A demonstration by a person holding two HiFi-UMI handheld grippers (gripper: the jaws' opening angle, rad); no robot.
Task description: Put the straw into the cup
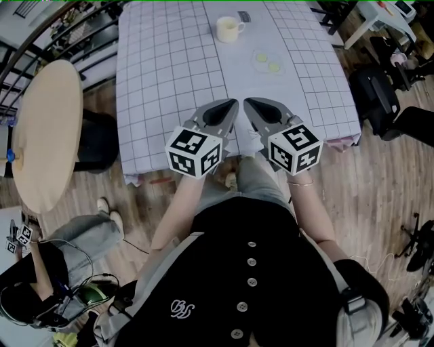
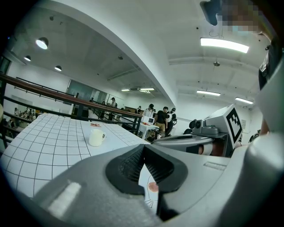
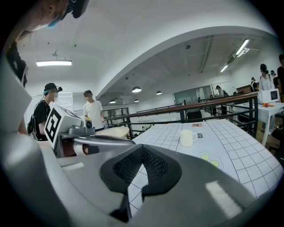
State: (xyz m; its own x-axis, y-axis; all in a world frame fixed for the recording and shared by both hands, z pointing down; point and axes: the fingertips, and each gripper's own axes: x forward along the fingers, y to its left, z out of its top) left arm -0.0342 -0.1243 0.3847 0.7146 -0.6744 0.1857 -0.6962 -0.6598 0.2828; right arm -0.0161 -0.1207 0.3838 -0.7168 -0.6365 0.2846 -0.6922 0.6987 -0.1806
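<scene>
The wooden floor runs under everything; on it stands a long table covered in a white cloth with a dark grid, stretching away from the person. A round pale wooden table stands off to its left, and a black chair is near its right edge. The person's dark buttoned top fills the bottom of the head view.

Both hands hold their tools over the near edge of the checked table, side by side and pointing toward its far end, tips close together but apart. The left gripper has its jaws pressed together – in the left gripper view the ribbed black pads meet at the tip with nothing between them, only cloth showing beyond. The right gripper is the same; its pads touch at the tip and hold nothing.

The cup – cream-coloured, with a handle – stands upright at the far end of the table, well apart from both grippers; just beyond it lies a small dark card. Between the cup and the right gripper, nearer the cup, two small yellow-green round spots lie on the cloth.
</scene>
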